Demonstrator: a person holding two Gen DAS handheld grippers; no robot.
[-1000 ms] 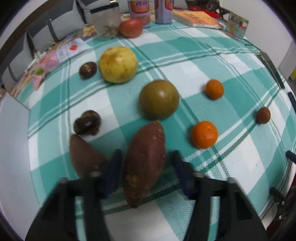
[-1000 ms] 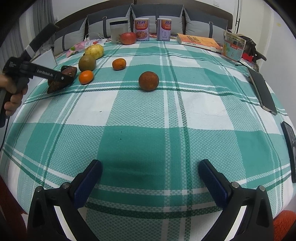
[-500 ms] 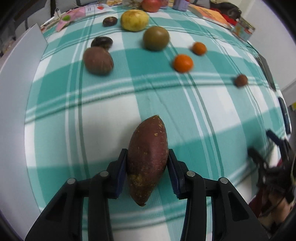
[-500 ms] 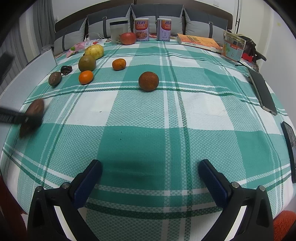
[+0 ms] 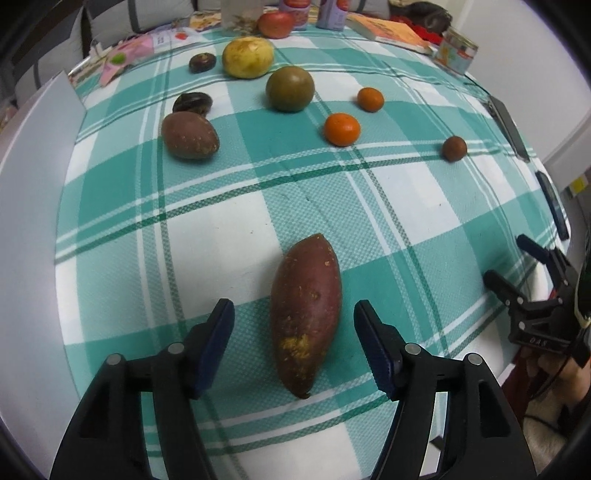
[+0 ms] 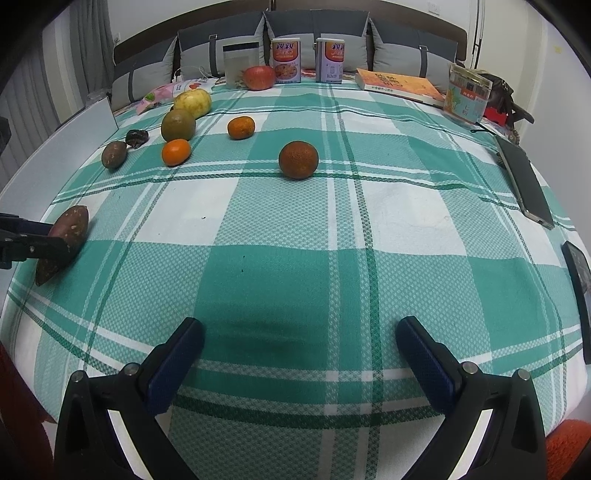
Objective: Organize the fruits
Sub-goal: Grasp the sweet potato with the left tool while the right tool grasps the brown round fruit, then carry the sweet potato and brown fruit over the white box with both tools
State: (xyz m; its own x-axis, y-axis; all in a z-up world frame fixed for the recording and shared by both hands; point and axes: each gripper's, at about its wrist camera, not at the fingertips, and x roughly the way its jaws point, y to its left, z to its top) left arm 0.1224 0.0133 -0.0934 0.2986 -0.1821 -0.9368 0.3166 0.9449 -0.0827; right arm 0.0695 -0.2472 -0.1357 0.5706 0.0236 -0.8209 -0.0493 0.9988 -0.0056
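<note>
A long red sweet potato (image 5: 304, 314) lies on the green plaid cloth between the open fingers of my left gripper (image 5: 293, 338), which do not touch it; it also shows in the right wrist view (image 6: 66, 240). Farther off lie a round brown potato (image 5: 190, 135), two dark chestnut-like pieces (image 5: 192, 102), a yellow fruit (image 5: 248, 57), a green-brown fruit (image 5: 290, 88), two oranges (image 5: 342, 129), a small brown fruit (image 5: 454, 148) and a red apple (image 5: 276, 24). My right gripper (image 6: 299, 350) is open and empty over the cloth's near edge.
Two cans (image 6: 286, 61), a clear box (image 6: 242, 62), a book (image 6: 400, 85) and a printed carton (image 6: 467, 98) stand along the far edge. A phone (image 6: 524, 179) lies at the right. A white panel (image 5: 33, 155) borders the left.
My left gripper carried the sweet potato from the fruit cluster to the near left part of the cloth, set it down and opened. The right gripper has not moved.
</note>
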